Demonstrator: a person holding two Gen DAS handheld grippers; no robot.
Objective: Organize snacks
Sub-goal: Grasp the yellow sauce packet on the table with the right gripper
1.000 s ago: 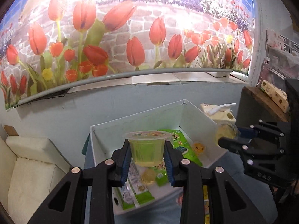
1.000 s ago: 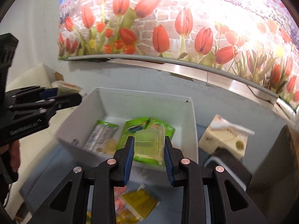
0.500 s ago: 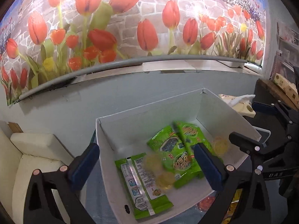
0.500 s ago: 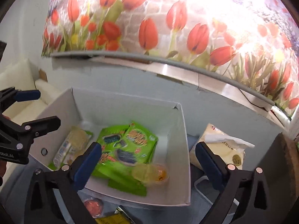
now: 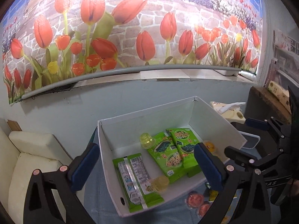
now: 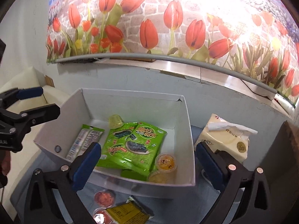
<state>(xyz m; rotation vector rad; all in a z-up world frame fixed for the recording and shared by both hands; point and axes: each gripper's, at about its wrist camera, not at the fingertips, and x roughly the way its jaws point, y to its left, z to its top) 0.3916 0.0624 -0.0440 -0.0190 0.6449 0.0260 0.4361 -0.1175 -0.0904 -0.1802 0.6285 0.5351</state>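
Both sets of jaws are spread wide and hold nothing: the left gripper point(image 5: 143, 166) hangs over the near-left corner of the white box point(image 5: 218, 119), and the right gripper point(image 6: 148, 163) hangs over the box's near wall. Inside the box lie the snacks. Two green seaweed packets point(image 6: 133, 145) overlap in the middle; a long green packet point(image 5: 136, 181) with a silver strip lies flat along the left side. A pale green jelly cup point(image 6: 115, 121) sits upside down at the back, touching the far edge of the seaweed packets. A yellow jelly cup point(image 5: 160, 183) rests on the near end of the long packet in the left wrist view. At the right side, an orange-topped jelly cup point(image 6: 166, 162) sits against the wall, with another yellowish cup point(image 6: 161, 176) just in front of it. Outside the box, on the blue bench point(image 6: 168, 207), lie red jelly cups point(image 6: 104, 197) and a yellow packet point(image 6: 129, 212). A tissue pack point(image 6: 226, 138) stands to the right of the box, near its wall.
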